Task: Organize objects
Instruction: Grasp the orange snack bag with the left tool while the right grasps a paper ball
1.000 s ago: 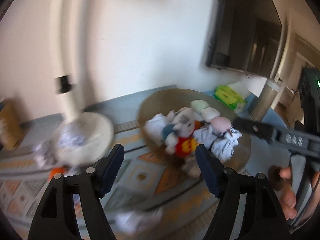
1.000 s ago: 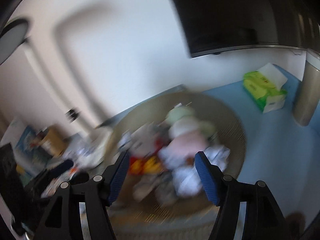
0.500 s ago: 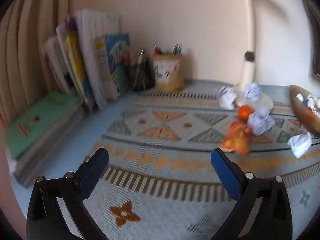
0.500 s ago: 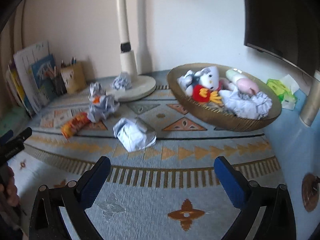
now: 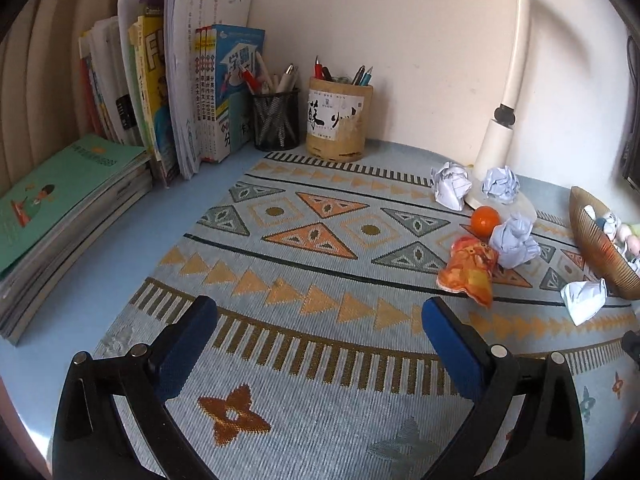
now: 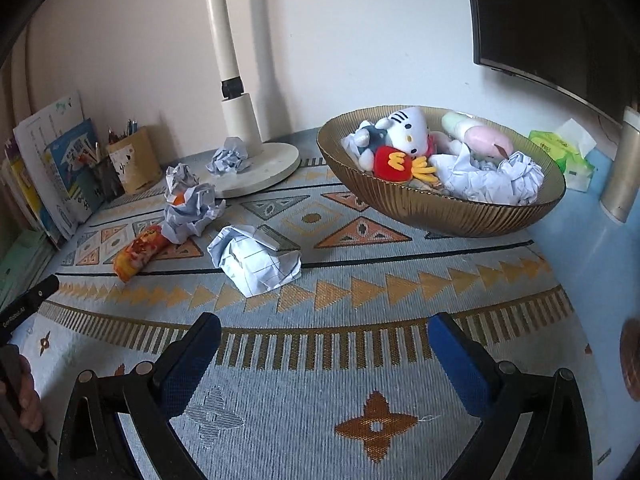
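Both your left gripper (image 5: 319, 326) and right gripper (image 6: 324, 342) hang wide apart and empty; snatch the paper ball (image 6: 256, 258) carelessly and it may skid off.

The red plush (image 6: 394, 162) bears a yellow "M" (other print stays too small to read).

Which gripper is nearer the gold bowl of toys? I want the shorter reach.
Right. The right gripper faces the gold bowl across open mat, slightly to its right. From the left gripper the bowl sits far off at the right edge.
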The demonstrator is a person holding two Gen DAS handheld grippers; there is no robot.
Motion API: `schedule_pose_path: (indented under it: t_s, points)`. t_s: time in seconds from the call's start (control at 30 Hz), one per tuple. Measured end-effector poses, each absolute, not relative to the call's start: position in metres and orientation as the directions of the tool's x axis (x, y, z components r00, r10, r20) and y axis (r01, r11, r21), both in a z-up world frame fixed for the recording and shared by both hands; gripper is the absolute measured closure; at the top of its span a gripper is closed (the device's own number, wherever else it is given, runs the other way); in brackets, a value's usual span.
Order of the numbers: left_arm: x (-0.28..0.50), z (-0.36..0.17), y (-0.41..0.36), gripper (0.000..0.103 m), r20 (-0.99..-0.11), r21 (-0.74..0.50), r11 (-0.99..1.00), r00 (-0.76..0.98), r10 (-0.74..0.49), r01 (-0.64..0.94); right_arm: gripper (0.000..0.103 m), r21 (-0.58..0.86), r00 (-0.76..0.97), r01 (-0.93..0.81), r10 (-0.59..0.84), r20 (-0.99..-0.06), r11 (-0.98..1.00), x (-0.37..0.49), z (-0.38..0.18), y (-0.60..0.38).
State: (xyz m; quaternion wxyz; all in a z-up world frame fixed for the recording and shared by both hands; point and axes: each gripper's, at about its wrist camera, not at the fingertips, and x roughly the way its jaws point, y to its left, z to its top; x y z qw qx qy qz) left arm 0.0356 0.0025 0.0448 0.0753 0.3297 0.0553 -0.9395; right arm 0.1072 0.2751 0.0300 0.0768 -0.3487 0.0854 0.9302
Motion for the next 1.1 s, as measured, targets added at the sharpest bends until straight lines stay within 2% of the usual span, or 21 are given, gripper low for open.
schedule_pose_path:
  t_s: [0.3, 0.37, 0.4, 0.5, 0.6, 0.73, 0.77, 0.83, 0.87, 0.9, 0.93, 1.0, 1.07, 1.1]
  points:
    - [0.032, 0.043, 0.018, 0.001, -0.654, -0.016, -0.995, -0.753, -0.067, 0.102, 0.0, 0.133, -0.739, -0.203, 0.062, -0.671, -0.97, 0.104, 0.029, 0.28]
    - [0.023, 0.045, 0.023, 0.001, -0.69, -0.067, -0.998, -0.724, 0.031, 0.021, 0.0, 0.138, -0.734, -0.184, 0.042, -0.678, -0.973, 0.103, 0.029, 0.278]
    - [0.011, 0.047, 0.03, 0.001, -0.729, -0.12, -0.991, -0.673, 0.125, -0.054, 0.0, 0.144, -0.723, -0.161, 0.018, -0.691, -0.976, 0.101, 0.027, 0.277]
    - [-0.012, 0.053, 0.048, 0.001, -0.761, -0.166, -0.97, -0.603, 0.239, -0.175, 0.0, 0.144, -0.695, -0.132, -0.012, -0.719, -0.981, 0.094, 0.026, 0.275]
    - [-0.031, 0.052, 0.063, 0.001, -0.757, -0.151, -0.964, -0.601, 0.256, -0.22, 0.0, 0.187, -0.682, -0.105, -0.066, -0.729, -0.977, 0.087, 0.032, 0.277]
    - [-0.063, 0.037, 0.087, 0.004, -0.791, -0.104, -0.962, -0.566, 0.234, -0.251, 0.0, 0.261, -0.525, -0.094, -0.175, -0.833, -0.961, 0.05, 0.021, 0.278]
    - [-0.068, 0.033, 0.093, 0.008, -0.793, -0.101, -0.96, -0.561, 0.236, -0.261, 0.0, 0.262, -0.496, -0.103, -0.179, -0.85, -0.96, 0.042, 0.017, 0.277]
    - [-0.079, 0.023, 0.099, 0.036, -0.817, -0.095, -0.962, -0.531, 0.223, -0.257, 0.0, 0.269, -0.487, -0.107, -0.185, -0.854, -0.957, 0.027, 0.012, 0.272]
    - [-0.079, 0.023, 0.101, 0.041, -0.804, -0.064, -0.967, -0.562, 0.195, -0.245, 0.0, 0.266, -0.491, -0.108, -0.182, -0.852, -0.958, 0.024, 0.011, 0.269]
    - [-0.078, 0.022, 0.102, 0.063, -0.797, -0.05, -0.967, -0.574, 0.189, -0.25, 0.0, 0.251, -0.503, -0.107, -0.166, -0.848, -0.962, 0.019, 0.01, 0.264]
    - [-0.077, 0.024, 0.102, 0.068, -0.788, -0.054, -0.966, -0.583, 0.197, -0.253, 0.0, 0.238, -0.515, -0.107, -0.151, -0.844, -0.965, 0.015, 0.009, 0.26]
    - [-0.072, 0.028, 0.097, 0.072, -0.776, -0.072, -0.965, -0.594, 0.213, -0.252, 0.002, 0.211, -0.538, -0.108, -0.122, -0.834, -0.972, 0.009, 0.008, 0.254]
    - [-0.065, 0.03, 0.091, 0.072, -0.769, -0.055, -0.971, -0.611, 0.189, -0.232, 0.021, 0.195, -0.553, -0.1, -0.108, -0.826, -0.976, 0.004, 0.006, 0.25]
    - [-0.061, 0.031, 0.088, 0.072, -0.762, -0.055, -0.973, -0.62, 0.185, -0.223, 0.037, 0.168, -0.557, -0.097, -0.086, -0.826, -0.981, 0.002, 0.005, 0.246]
